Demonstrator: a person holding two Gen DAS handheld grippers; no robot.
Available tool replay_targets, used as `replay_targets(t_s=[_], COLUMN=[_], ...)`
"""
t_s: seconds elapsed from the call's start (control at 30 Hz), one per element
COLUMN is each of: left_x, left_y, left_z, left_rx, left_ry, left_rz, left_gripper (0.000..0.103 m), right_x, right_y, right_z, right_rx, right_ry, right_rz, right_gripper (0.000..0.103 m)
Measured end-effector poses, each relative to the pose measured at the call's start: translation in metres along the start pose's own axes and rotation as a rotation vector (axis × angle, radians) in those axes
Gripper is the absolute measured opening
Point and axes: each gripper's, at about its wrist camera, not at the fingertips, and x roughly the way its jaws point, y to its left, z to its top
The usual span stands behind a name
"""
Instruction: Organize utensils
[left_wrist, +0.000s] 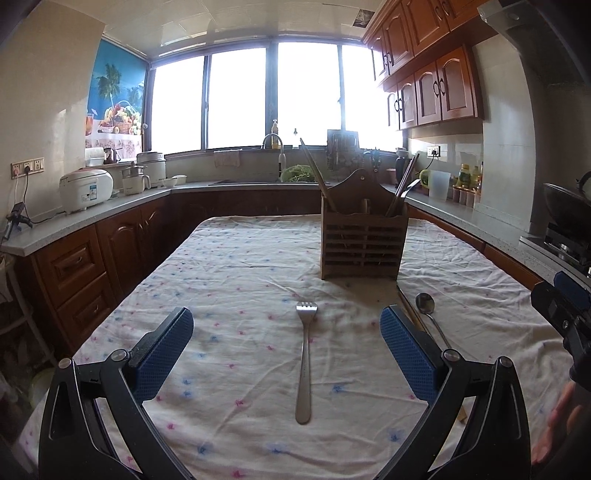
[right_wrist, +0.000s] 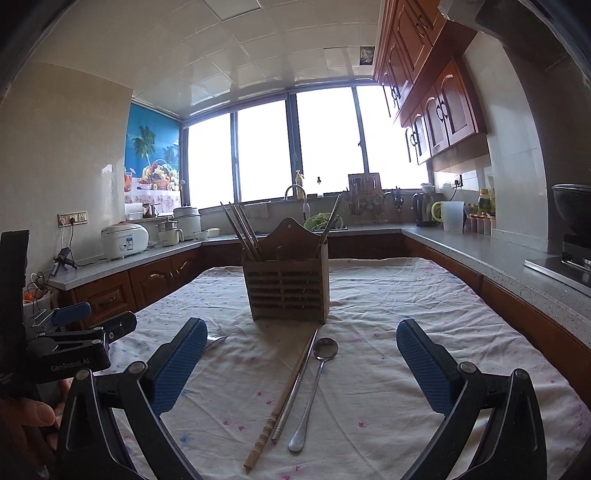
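Observation:
A wooden utensil holder (left_wrist: 364, 242) stands on the cloth-covered table (left_wrist: 229, 266), with chopsticks leaning out of it; it also shows in the right wrist view (right_wrist: 290, 286). A steel fork (left_wrist: 304, 354) lies on the cloth between the fingers of my open, empty left gripper (left_wrist: 286, 345). A steel spoon (right_wrist: 314, 387), a metal chopstick (right_wrist: 297, 384) and a bamboo chopstick (right_wrist: 273, 417) lie side by side between the fingers of my open, empty right gripper (right_wrist: 301, 358). The spoon (left_wrist: 428, 310) also shows in the left wrist view, right of the fork.
The other hand-held gripper shows at the right edge of the left view (left_wrist: 565, 314) and the left edge of the right view (right_wrist: 70, 343). Kitchen counters (right_wrist: 498, 254) with a rice cooker (left_wrist: 85, 188), kettle and sink surround the table.

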Motion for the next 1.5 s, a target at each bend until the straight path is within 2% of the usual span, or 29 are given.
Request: replay_targets(t_s=[0.67, 1.5], left_x=[-0.011, -0.01], left_y=[0.002, 0.002], left_z=[0.0, 0.002], left_rx=[-0.008, -0.018], left_ry=[-0.032, -0.035], left_rz=[0.035, 0.052], left_gripper=[0.103, 0.103], right_x=[-0.004, 0.0], right_y=[0.004, 0.005], right_z=[-0.004, -0.004], right_rx=[-0.019, -0.024], right_ry=[0.008, 0.039], right_rz=[0.005, 0.002], right_gripper=[0.103, 0.103])
